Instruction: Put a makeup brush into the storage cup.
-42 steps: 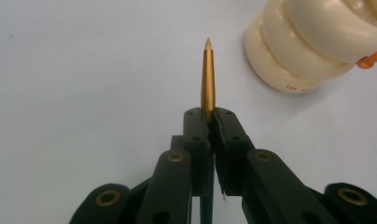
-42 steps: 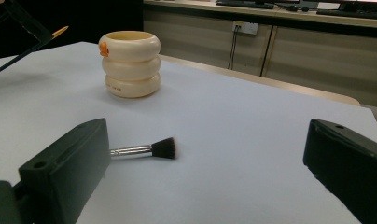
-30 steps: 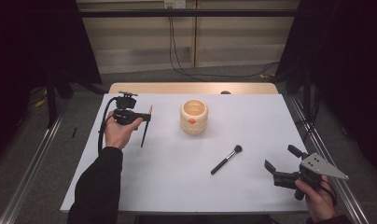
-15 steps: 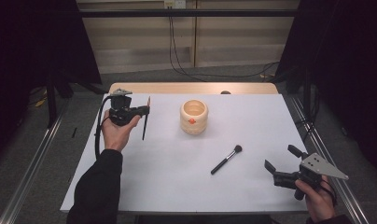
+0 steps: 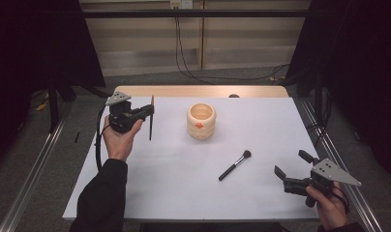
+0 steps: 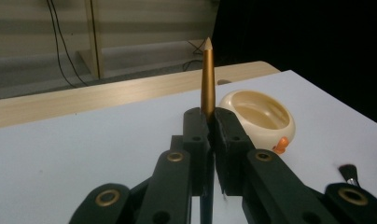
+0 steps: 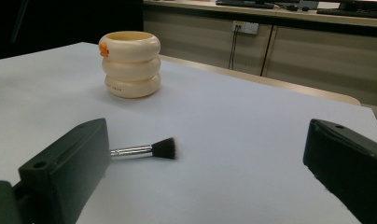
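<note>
Left gripper (image 5: 147,112) clamped on thin gold-tipped brush (image 5: 151,121), held upright above white table (image 5: 174,193), left of cream ringed holder (image 5: 201,121). Right gripper (image 5: 293,166) jaws wide apart, nothing between, near-right corner. Black makeup brush (image 5: 234,165) flat on table between holder and right gripper.

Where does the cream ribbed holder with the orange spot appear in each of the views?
High view: cream ribbed holder at table centre, right of the left gripper.
Left gripper view: right of centre, beside the held gold pointed stick.
Right gripper view: upper left.
Shared landmark: black-bristled brush.
</note>
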Demonstrator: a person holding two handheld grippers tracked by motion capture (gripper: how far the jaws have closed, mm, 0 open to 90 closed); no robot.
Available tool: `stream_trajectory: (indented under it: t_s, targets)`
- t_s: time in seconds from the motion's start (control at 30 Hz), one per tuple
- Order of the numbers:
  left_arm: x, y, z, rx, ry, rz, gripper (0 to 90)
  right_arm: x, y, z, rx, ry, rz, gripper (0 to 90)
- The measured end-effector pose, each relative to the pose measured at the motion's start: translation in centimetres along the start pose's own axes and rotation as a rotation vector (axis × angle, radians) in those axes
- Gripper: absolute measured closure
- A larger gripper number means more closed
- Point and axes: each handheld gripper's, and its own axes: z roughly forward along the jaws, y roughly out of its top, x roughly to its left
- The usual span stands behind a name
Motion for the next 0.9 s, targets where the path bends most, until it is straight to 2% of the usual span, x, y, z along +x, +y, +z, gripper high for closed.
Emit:
stream_trajectory:
  t_s: [0.17,0.2,0.3,0.33,0.5,0.57,0.6,0.67,0.77,0.9]
  targets:
    - [-0.3,-0.1,-0.5,-0.057,-0.009,0.004,84.0,0.0,0.0,0.0,0.002,0.002,0.000,0.0]
    - [-0.4,0.0,-0.6,-0.059,0.002,0.010,84.0,0.0,0.0,0.0,0.002,0.002,0.001,0.0]
    - [-0.3,0.0,-1.1,-0.084,-0.006,0.010,84.0,0.0,0.0,0.0,0.001,0.001,-0.001,0.0]
    - [-0.4,0.0,-1.2,-0.096,-0.006,0.000,84.0,0.0,0.0,0.0,0.000,-0.001,0.000,0.0]
    - [-0.6,-0.2,-1.8,-0.113,-0.007,0.010,84.0,0.0,0.0,0.0,0.002,0.002,0.001,0.0]
    - [-0.5,-0.3,-2.1,-0.126,-0.023,0.006,83.9,0.0,0.0,0.0,0.003,0.002,0.003,0.0]
    - [-0.6,-0.3,-2.2,-0.136,-0.009,-0.003,84.0,0.0,0.0,0.0,0.001,0.002,0.001,0.0]
    - [-0.7,-0.4,-2.3,-0.151,-0.023,-0.011,84.0,0.0,0.0,0.0,0.001,0.002,0.000,0.0]
    - [-1.2,-0.5,-2.7,-0.173,-0.019,0.005,84.0,0.0,0.0,0.0,-0.001,-0.002,0.001,0.0]
    - [-1.5,-0.3,-3.0,-0.197,-0.053,-0.004,84.0,0.0,0.0,0.0,0.001,-0.004,0.004,0.0]
